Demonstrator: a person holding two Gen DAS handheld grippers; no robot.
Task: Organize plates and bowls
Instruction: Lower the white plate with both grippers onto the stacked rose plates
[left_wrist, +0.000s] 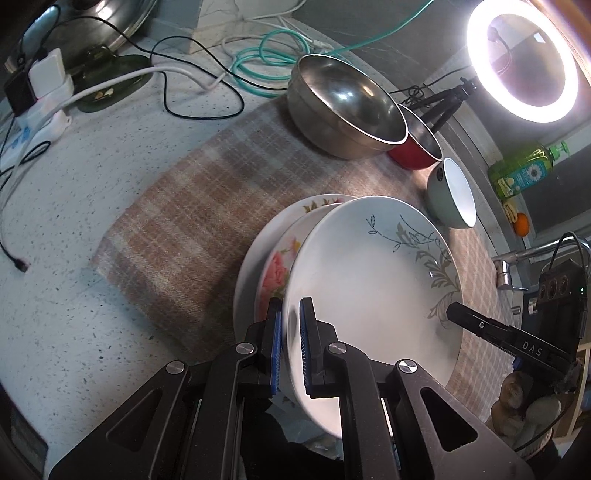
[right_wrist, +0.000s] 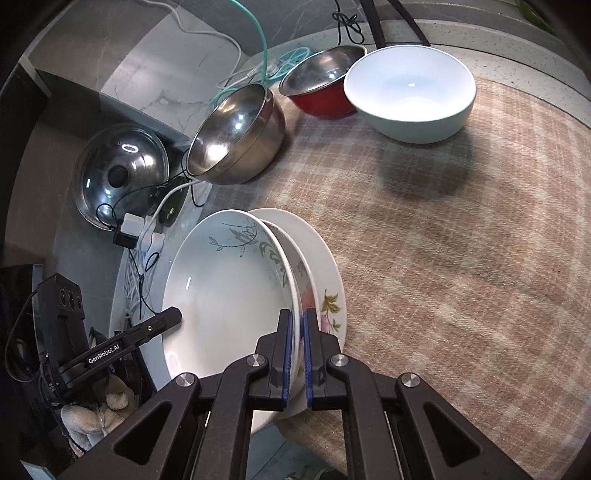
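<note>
We hold the top plate between both grippers — left gripper, right gripper, jaws clamped on its rim; bowls upper frame remain unstacked.

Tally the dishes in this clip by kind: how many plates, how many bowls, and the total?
Plates: 3, stacked: grey-leaf white plate, pink-flower plate, yellow-leaf white plate.
Bowls: 3: large steel bowl, red steel-lined bowl, pale-green white-lined bowl.
Total: 6
</note>
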